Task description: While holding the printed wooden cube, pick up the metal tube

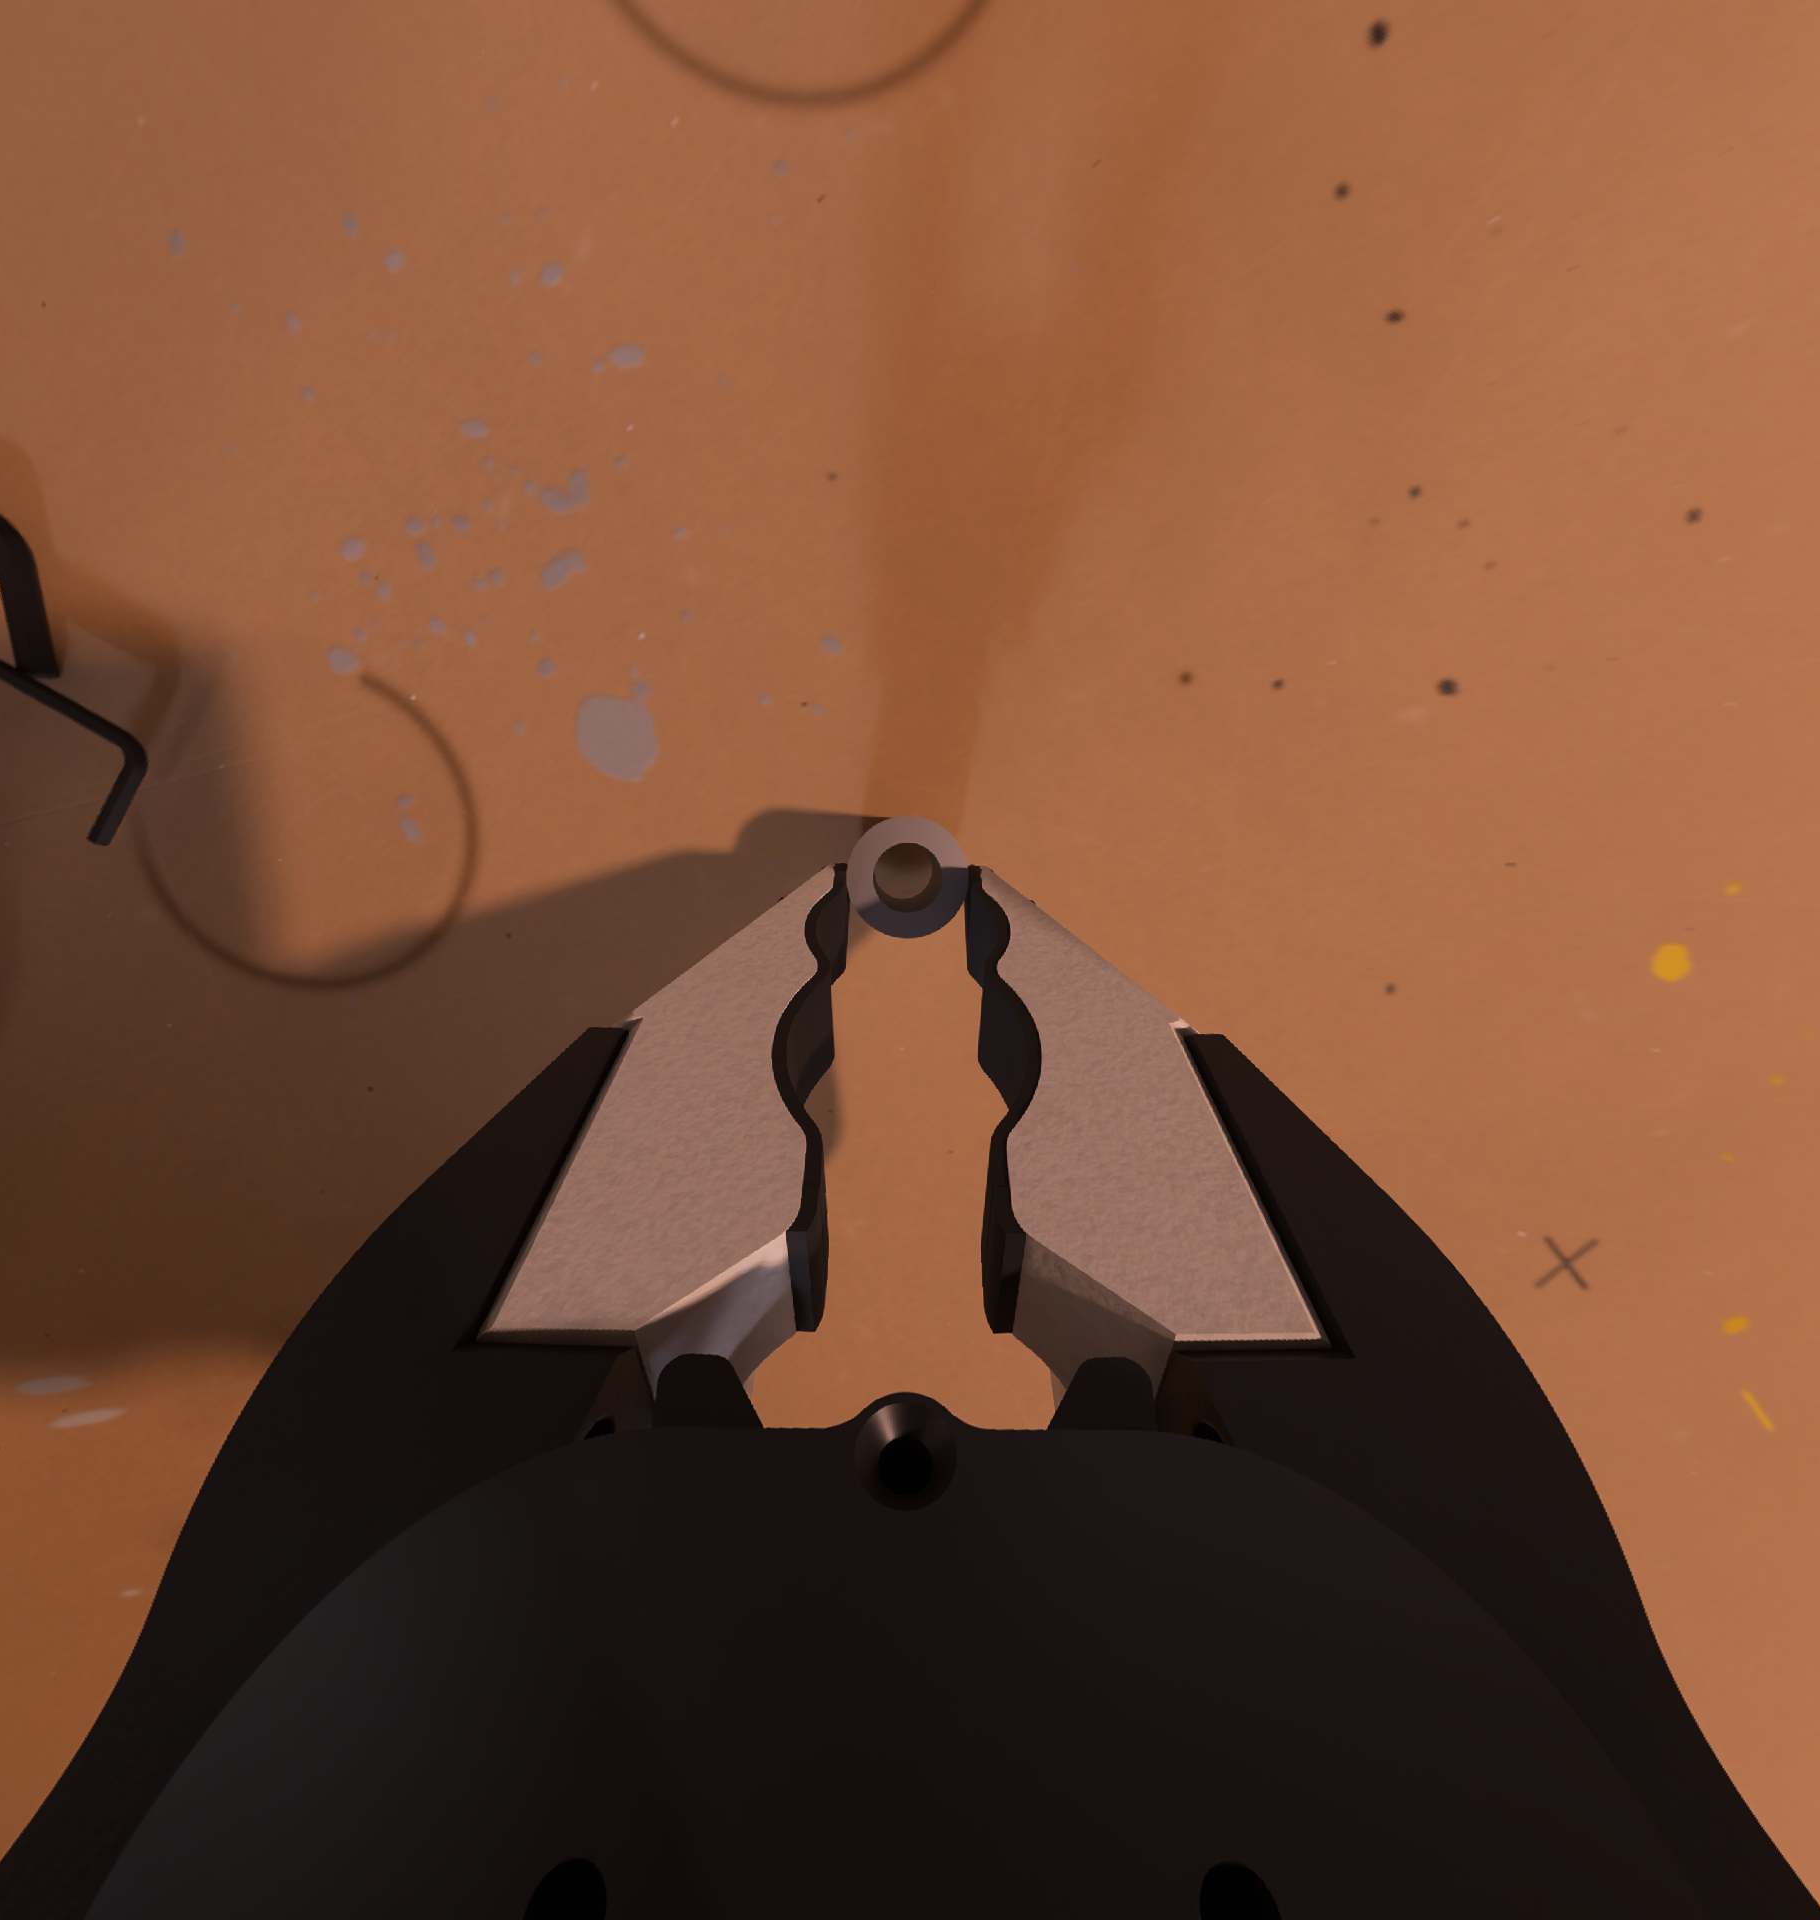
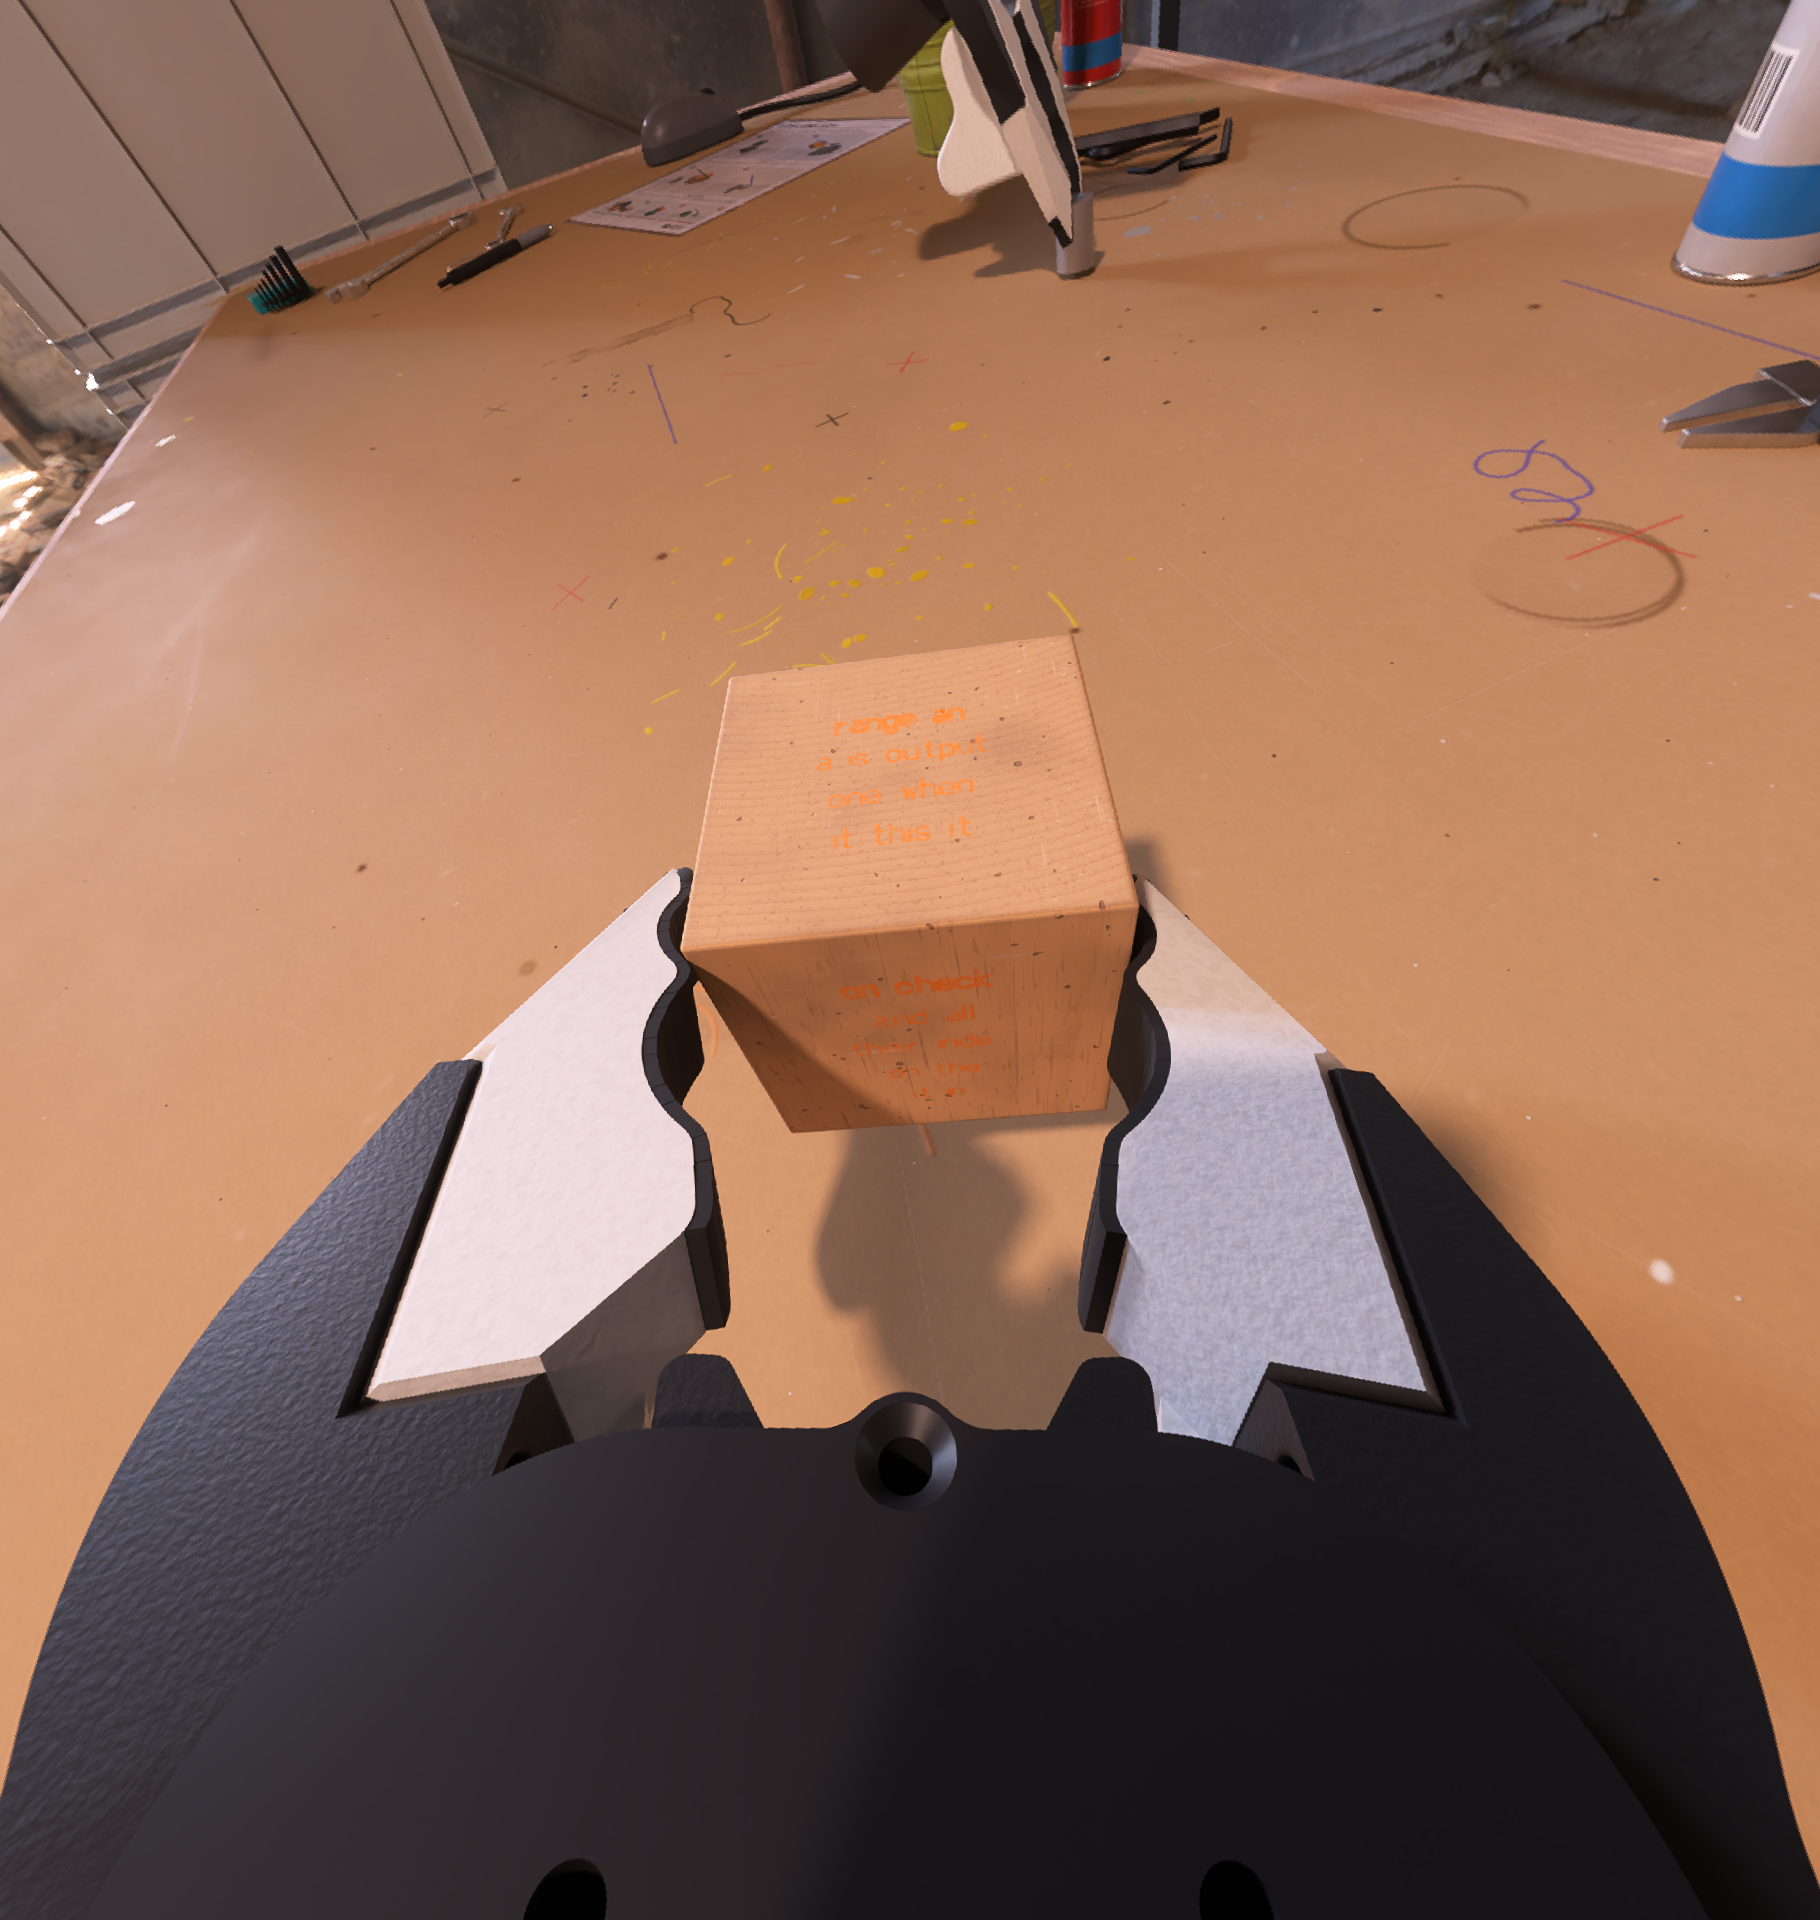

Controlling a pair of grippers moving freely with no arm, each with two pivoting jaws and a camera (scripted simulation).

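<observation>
Overhead, the left tongs (image 1: 904, 883) point straight down, fingertips narrowed around the upright metal tube (image 1: 904, 878) standing on the orange counter (image 1: 1301, 520), black hex keys (image 1: 44, 665) lying off to one side. Nearer, the right tongs (image 2: 908, 971) clamp the printed wooden cube (image 2: 911, 883) clear of the counter; pliers (image 2: 1768, 410) and a white-and-blue bottle (image 2: 1784, 166) sit far right.

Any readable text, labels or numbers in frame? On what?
I won't quote wording; here is what bears it.
printed wooden cube: orange print on two faces, legible.
white and blue canister: barcode, cut-off lettering.
paper sheet: too small to read.
Left wrist view: none.
</observation>
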